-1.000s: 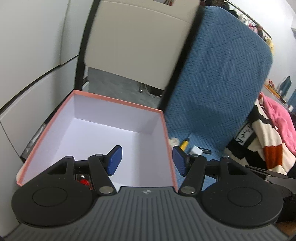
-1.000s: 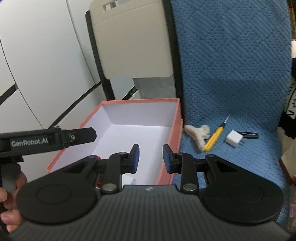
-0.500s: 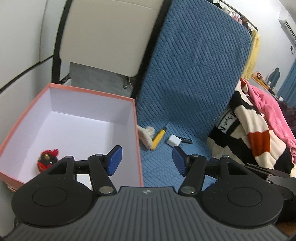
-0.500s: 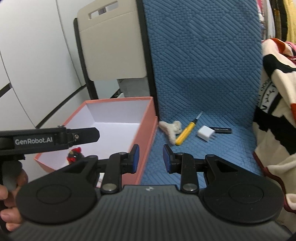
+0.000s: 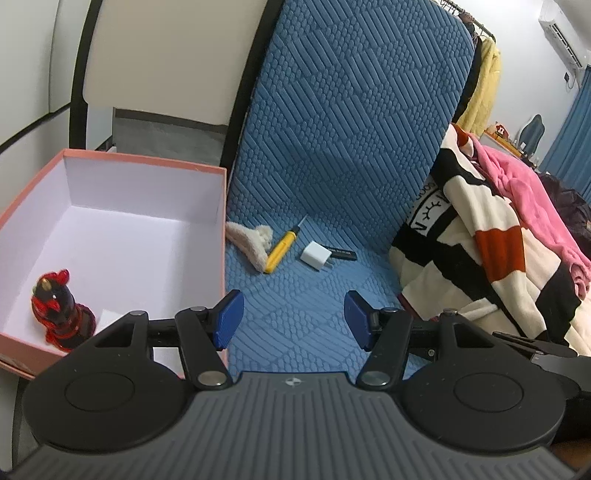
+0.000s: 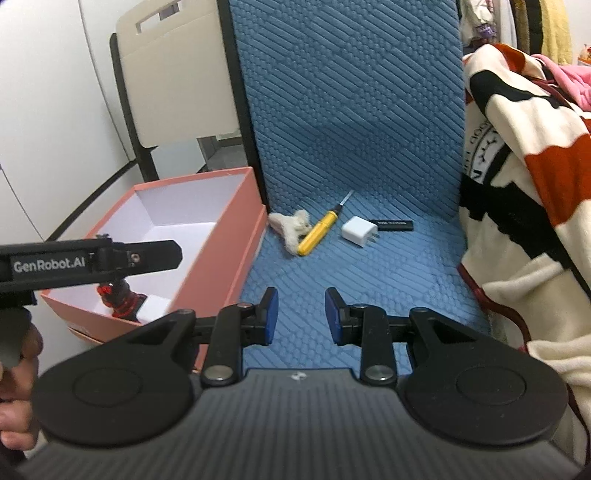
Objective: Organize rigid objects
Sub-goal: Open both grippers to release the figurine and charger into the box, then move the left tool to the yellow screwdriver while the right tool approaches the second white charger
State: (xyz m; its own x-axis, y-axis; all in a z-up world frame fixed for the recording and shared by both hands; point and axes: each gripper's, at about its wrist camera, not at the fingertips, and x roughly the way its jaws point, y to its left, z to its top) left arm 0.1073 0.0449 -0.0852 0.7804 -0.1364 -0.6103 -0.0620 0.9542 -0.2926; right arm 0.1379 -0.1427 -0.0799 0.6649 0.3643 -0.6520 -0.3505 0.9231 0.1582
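The yellow screwdriver [image 5: 281,251] lies on the blue cushion [image 5: 295,314] between a cream hair claw [image 5: 249,243] and white charger [image 5: 314,255], beside the pink box [image 5: 221,206] (red figurine [image 5: 59,310] inside). My left fingers [image 5: 291,319] gape empty; my right fingers [image 6: 301,315] sit at their narrowest, empty too.

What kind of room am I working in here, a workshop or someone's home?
Most likely a home bedroom or living area: a blue quilted cushion as the work surface, a striped fleece blanket heaped beside it, clothes on a rail, and a wall air conditioner.
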